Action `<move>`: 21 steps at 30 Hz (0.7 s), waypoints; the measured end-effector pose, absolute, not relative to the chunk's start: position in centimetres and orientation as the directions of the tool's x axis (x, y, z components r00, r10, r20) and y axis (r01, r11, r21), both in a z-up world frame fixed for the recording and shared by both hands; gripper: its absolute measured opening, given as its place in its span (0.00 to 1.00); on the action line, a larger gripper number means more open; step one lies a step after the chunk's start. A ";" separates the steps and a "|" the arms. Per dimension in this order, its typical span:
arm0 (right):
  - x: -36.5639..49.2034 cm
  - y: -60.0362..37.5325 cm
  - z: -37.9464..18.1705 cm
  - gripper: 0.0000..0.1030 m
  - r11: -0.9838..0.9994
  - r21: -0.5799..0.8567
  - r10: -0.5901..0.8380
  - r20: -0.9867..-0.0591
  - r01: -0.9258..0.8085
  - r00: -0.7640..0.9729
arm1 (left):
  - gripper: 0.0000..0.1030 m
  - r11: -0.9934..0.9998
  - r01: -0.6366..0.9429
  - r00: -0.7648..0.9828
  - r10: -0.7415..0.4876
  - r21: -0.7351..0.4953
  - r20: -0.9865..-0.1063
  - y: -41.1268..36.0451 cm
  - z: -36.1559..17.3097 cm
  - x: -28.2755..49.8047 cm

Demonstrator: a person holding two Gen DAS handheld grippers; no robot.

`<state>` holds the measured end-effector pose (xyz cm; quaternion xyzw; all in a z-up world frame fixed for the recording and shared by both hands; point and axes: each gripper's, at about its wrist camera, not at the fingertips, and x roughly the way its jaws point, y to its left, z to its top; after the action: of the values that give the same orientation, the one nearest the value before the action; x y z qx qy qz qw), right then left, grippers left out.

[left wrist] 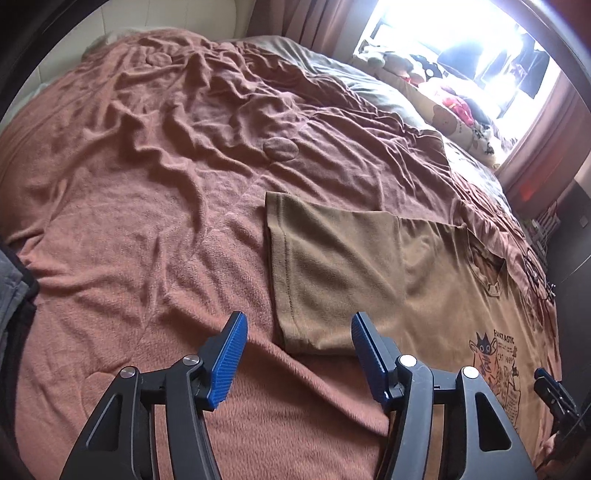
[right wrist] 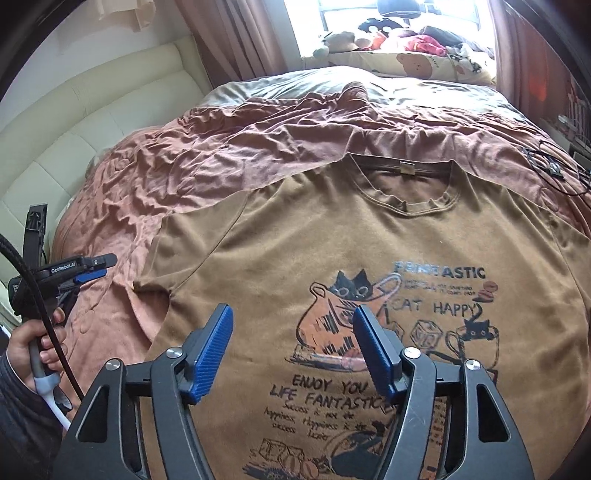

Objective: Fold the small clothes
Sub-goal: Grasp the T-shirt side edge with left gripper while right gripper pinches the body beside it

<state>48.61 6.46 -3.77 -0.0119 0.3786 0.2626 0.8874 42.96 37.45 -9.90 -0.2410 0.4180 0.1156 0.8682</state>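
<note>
Both hand-held grippers hover part-open, nothing between the pads: left hand-held gripper [left wrist: 297,354] over the sleeve hem, right hand-held gripper [right wrist: 293,349] over the cat print; brown T-shirt [right wrist: 369,258] lies face-up, spread flat on the wrinkled blanket [left wrist: 147,184] near the bed's near edge, collar toward the window [right wrist: 399,22]; sleeve [left wrist: 325,266] out flat; judgement: light, limp knit, no stiffness, will drape and drag on the fuzzy blanket; pinch the stitched hems or shoulder seams, one layer pair per side, lift both together.

Matt brown cotton-like T-shirt [right wrist: 332,240] on fuzzy, wrinkled terracotta blanket [left wrist: 147,221]; ribbed blue, seemingly plastic claw pads [right wrist: 210,354].
</note>
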 end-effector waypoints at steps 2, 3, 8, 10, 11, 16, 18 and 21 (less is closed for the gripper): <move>49.8 7.5 -4.1 0.55 0.850 0.206 0.481 -0.680 -0.484 0.554 | 0.58 0.849 -0.419 0.601 -0.007 -0.323 -0.799 38.1 -10.7 44.3; 50.6 8.2 -4.5 0.52 0.846 0.217 0.487 -0.686 -0.487 0.541 | 0.58 0.844 -0.425 0.594 -0.013 -0.327 -0.805 38.4 -11.1 44.8; 53.6 10.8 -6.0 0.38 0.829 0.260 0.512 -0.708 -0.496 0.485 | 0.51 0.823 -0.451 0.562 -0.038 -0.345 -0.827 40.0 -12.8 47.3; 54.7 11.7 -6.6 0.35 0.820 0.284 0.527 -0.713 -0.497 0.463 | 0.47 0.815 -0.457 0.555 -0.052 -0.357 -0.830 40.6 -13.4 48.1; 55.1 12.2 -6.6 0.33 0.816 0.299 0.535 -0.714 -0.495 0.451 | 0.46 0.812 -0.462 0.549 -0.052 -0.355 -0.834 40.8 -13.7 48.4; 57.6 14.3 -8.1 0.25 0.790 0.373 0.578 -0.716 -0.486 0.391 | 0.39 0.819 -0.461 0.526 -0.059 -0.343 -0.848 41.5 -15.0 50.2; 58.6 15.1 -8.9 0.21 0.776 0.412 0.600 -0.715 -0.477 0.358 | 0.39 0.814 -0.466 0.520 -0.064 -0.346 -0.852 41.7 -15.5 50.5; 59.5 16.3 -9.7 0.13 0.763 0.445 0.617 -0.717 -0.469 0.325 | 0.34 0.812 -0.478 0.517 -0.050 -0.336 -0.855 41.7 -15.5 50.7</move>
<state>59.54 16.34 -9.75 0.0781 0.4748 0.3351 0.8100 50.66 41.66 -15.50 -0.2782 0.4740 0.1295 0.8253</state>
